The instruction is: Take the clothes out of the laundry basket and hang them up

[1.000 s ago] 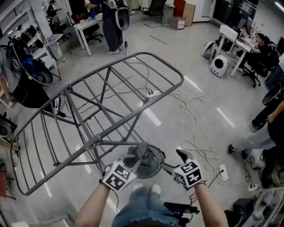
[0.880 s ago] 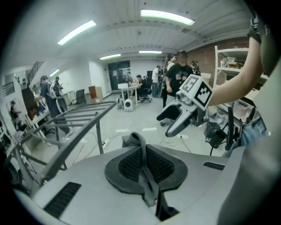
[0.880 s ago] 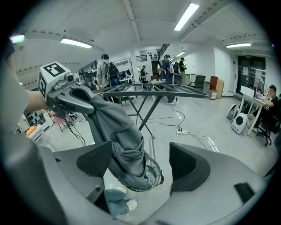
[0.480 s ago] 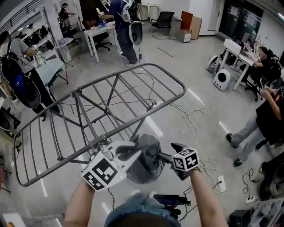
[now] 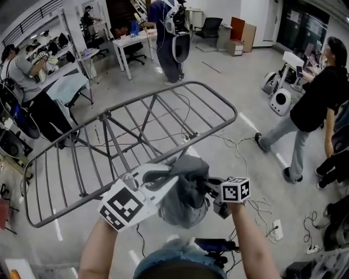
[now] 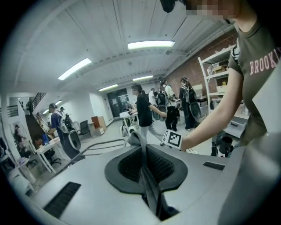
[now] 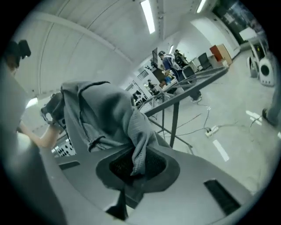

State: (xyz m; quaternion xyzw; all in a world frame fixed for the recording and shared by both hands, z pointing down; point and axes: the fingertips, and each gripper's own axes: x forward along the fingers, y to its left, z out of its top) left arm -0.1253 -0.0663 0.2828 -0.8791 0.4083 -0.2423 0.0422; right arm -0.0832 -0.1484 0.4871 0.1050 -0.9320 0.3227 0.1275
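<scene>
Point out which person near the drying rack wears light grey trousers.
The person in a black top, mid-stride at the right. The person at the back wears blue over dark trousers; the person at the left, in a grey shirt, has black trousers.

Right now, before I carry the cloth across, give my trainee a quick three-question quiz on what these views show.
1. True or false: the grey garment already hangs over the drying rack.
2. Which holds the garment? A) left gripper alone; B) right gripper alone; C) both.
3. Short answer: what hangs on the rack's rails?

Key: 1. False; the grippers hold it in the air. 2. C; the right fingers have just been closing, with cloth between them. 3. Nothing.
</scene>
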